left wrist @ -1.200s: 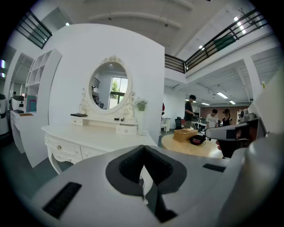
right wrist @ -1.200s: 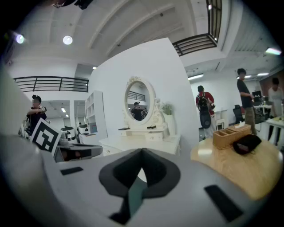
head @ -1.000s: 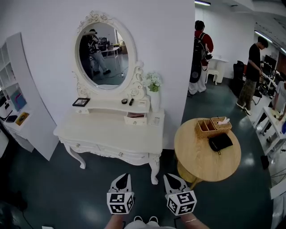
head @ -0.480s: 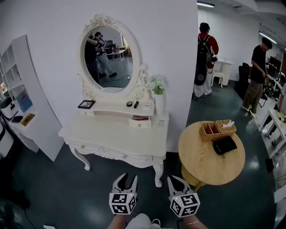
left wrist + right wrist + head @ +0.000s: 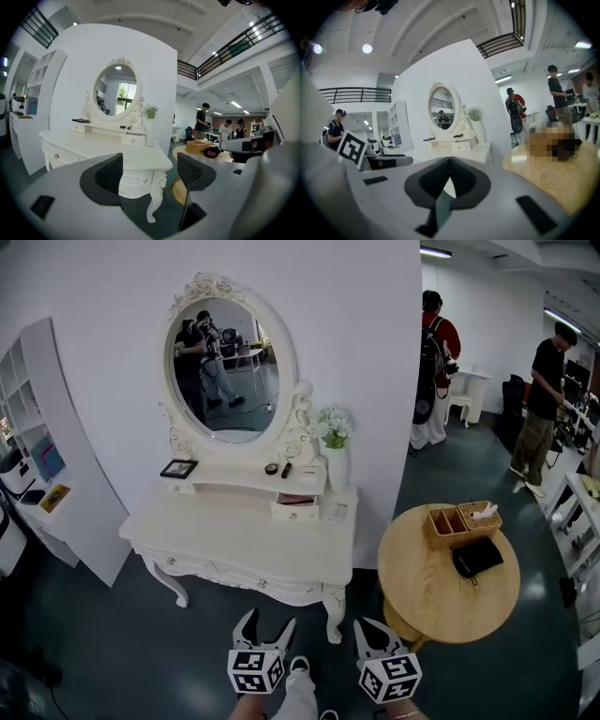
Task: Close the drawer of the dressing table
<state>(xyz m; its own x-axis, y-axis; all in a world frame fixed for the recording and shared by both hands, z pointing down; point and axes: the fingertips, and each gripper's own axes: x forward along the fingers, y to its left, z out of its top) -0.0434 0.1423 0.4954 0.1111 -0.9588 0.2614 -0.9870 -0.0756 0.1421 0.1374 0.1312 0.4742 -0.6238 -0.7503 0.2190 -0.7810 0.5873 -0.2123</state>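
The left tool (image 5: 267, 621) is opening its jaws, nothing between them; the right tool (image 5: 367, 626) is pinched closed and empty. Both hang well short of the white dressing bench (image 5: 234, 535), whose small drawer (image 5: 295, 513) below the oval mirror (image 5: 225, 367) stands pulled out. It probably wants a square push on its front. White shelving (image 5: 56, 474) stands left, on a dark glossy floor (image 5: 112, 643).
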